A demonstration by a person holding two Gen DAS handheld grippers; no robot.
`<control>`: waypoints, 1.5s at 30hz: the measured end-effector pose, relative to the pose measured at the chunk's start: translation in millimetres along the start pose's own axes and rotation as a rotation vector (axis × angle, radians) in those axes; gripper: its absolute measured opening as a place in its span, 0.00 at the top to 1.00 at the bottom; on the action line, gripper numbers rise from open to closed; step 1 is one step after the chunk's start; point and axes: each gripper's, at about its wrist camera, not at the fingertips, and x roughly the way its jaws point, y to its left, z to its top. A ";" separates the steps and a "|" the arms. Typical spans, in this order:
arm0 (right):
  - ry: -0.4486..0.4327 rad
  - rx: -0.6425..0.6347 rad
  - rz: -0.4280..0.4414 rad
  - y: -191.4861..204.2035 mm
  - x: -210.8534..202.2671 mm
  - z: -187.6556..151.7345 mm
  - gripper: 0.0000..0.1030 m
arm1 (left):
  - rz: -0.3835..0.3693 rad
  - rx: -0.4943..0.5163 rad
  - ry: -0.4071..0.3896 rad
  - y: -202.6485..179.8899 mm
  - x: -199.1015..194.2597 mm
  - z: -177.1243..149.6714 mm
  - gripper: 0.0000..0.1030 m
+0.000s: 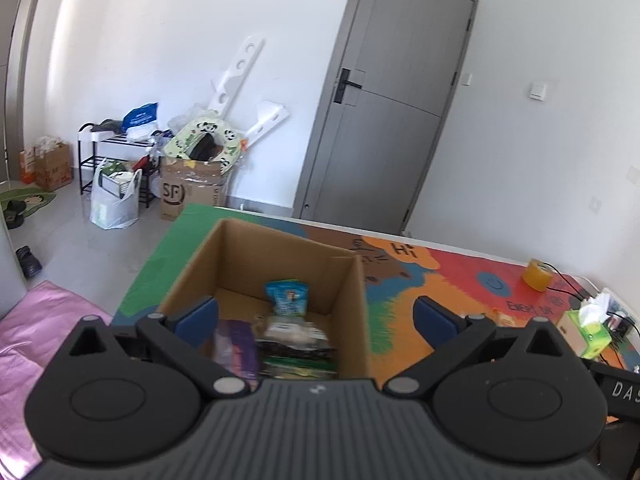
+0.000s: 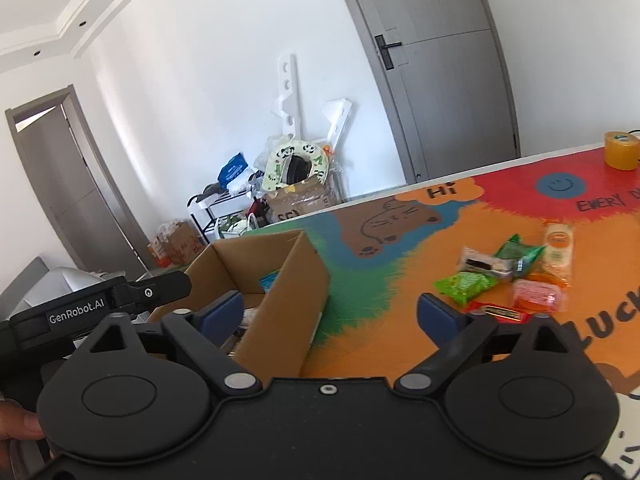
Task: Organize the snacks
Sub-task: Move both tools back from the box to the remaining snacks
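An open cardboard box [image 1: 288, 248] stands on the colourful table mat, also in the right wrist view as the box [image 2: 280, 300]. Inside lie several snack packs: a blue-and-white pack [image 1: 287, 296], a purple pack [image 1: 236, 344], and dark and green packs [image 1: 298, 354]. My left gripper [image 1: 316, 316] hangs open just over the box's near side, nothing between its blue pads. My right gripper [image 2: 330, 314] is open too, straddling the box's right wall, holding nothing. More snacks [image 2: 516, 276] lie loose on the mat to the right: green packs, a pink pack, a red bar.
A roll of yellow tape [image 2: 622, 150] and a green tissue box [image 1: 592, 328] sit at the mat's far right, with cables. The left gripper's body [image 2: 100, 308] shows left of the box. Pink bedding [image 1: 36, 340] lies at left; floor clutter stands by the grey door.
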 end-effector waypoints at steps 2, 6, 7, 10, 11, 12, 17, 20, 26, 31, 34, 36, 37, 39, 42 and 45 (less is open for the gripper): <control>-0.011 0.007 -0.012 -6.9 -6.2 -0.4 0.01 | -0.011 0.009 0.002 -8.2 0.3 -1.7 0.00; -0.026 0.033 -0.027 -22.4 -17.6 -1.3 0.00 | -0.042 0.032 0.013 -26.2 0.9 -6.3 0.00; -0.028 0.038 -0.032 -26.5 -20.5 -1.8 0.00 | -0.050 0.039 0.016 -30.1 1.4 -7.5 0.00; -0.034 0.054 -0.050 -38.7 -28.3 -3.5 0.00 | -0.073 0.058 0.024 -44.6 2.6 -11.0 0.00; -0.037 0.061 -0.054 -42.8 -30.7 -4.0 0.00 | -0.079 0.062 0.025 -48.3 3.0 -12.1 0.00; -0.039 0.065 -0.058 -46.4 -32.9 -4.8 0.00 | -0.083 0.066 0.026 -53.9 3.8 -13.1 0.00; -0.058 0.097 -0.073 -68.2 -44.2 -7.5 0.00 | -0.112 0.089 0.037 -76.8 8.6 -17.5 0.00; -0.066 0.114 -0.092 -81.4 -50.0 -9.6 0.00 | -0.127 0.103 0.044 -89.6 11.7 -20.2 0.00; -0.065 0.160 -0.106 -111.7 -58.4 -15.2 0.00 | -0.121 0.111 0.074 -106.2 22.5 -24.6 0.00; -0.061 0.182 -0.107 -129.1 -62.6 -18.6 0.00 | -0.112 0.111 0.089 -121.0 29.3 -27.3 0.00; -0.055 0.187 -0.116 -138.7 -61.8 -19.0 0.00 | -0.112 0.118 0.095 -127.4 33.6 -27.4 0.00; -0.050 0.186 -0.124 -143.2 -61.6 -18.5 0.00 | -0.117 0.112 0.096 -130.4 37.3 -28.0 0.00; -0.050 0.185 -0.127 -145.5 -61.2 -18.3 0.00 | -0.113 0.110 0.099 -132.2 39.9 -28.5 0.00; -0.045 0.187 -0.130 -150.1 -59.0 -17.7 0.02 | -0.112 0.105 0.102 -134.4 44.3 -28.7 0.01; -0.039 0.190 -0.139 -155.1 -53.7 -15.8 0.04 | -0.125 0.101 0.115 -138.6 53.6 -31.0 0.02; -0.035 0.193 -0.141 -160.6 -47.5 -14.0 0.06 | -0.130 0.114 0.123 -143.2 65.1 -35.0 0.03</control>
